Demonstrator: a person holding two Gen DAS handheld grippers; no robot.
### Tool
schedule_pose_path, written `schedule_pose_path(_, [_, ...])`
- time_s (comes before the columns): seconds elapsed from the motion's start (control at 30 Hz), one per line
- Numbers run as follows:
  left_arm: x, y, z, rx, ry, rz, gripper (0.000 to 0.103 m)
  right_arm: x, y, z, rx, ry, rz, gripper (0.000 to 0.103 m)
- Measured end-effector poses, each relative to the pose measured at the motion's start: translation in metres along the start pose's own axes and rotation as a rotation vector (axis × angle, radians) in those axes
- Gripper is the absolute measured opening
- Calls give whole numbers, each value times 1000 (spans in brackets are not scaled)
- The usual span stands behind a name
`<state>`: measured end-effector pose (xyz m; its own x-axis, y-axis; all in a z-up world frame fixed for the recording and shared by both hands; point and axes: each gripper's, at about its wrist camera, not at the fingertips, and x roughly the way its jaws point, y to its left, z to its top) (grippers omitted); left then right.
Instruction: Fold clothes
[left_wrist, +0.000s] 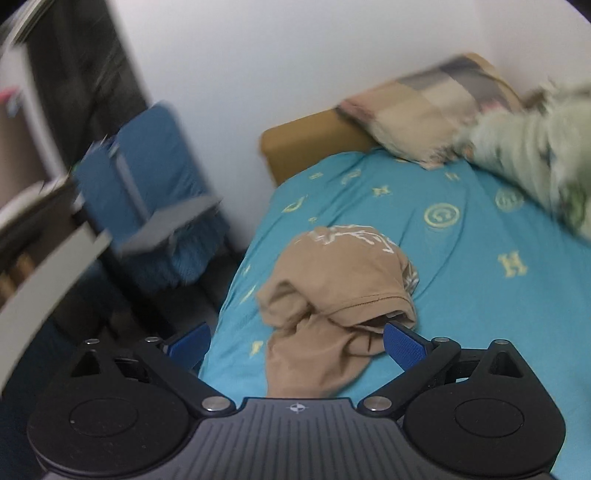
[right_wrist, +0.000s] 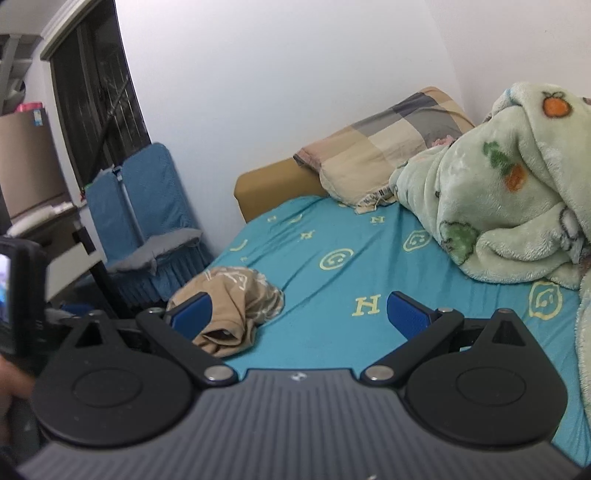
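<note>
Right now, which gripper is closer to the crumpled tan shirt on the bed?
Left. The left gripper hangs open right over the tan shirt, straddling its near edge. The right gripper is open over bare sheet, with the shirt off to its left.

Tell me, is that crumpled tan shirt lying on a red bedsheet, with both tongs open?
Not quite: the bedsheet is turquoise with yellow prints, as the right wrist view shows. The crumpled tan shirt does lie on it, and the left tongs and right tongs are open.

Checked pillow (right_wrist: 384, 147), green fleece blanket (right_wrist: 506, 184), blue chair (right_wrist: 147, 206)
</note>
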<state>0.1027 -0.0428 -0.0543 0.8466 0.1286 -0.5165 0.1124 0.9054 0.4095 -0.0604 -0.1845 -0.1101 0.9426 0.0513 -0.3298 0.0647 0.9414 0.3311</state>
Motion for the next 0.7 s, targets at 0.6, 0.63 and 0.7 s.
schedule_pose_path(0.6, [108,-2,-39,157,-96,-225,81,105,0,-53,79,273,-63,103])
schedule_pose_path(0.63, [113,-6,-42,166,-93,-205,81,107,0,-54,73,272,-65,103])
schedule_pose_path(0.7, [127,-15,-48,181,-81,-156,80,111,3,-56,59,276,-66,103])
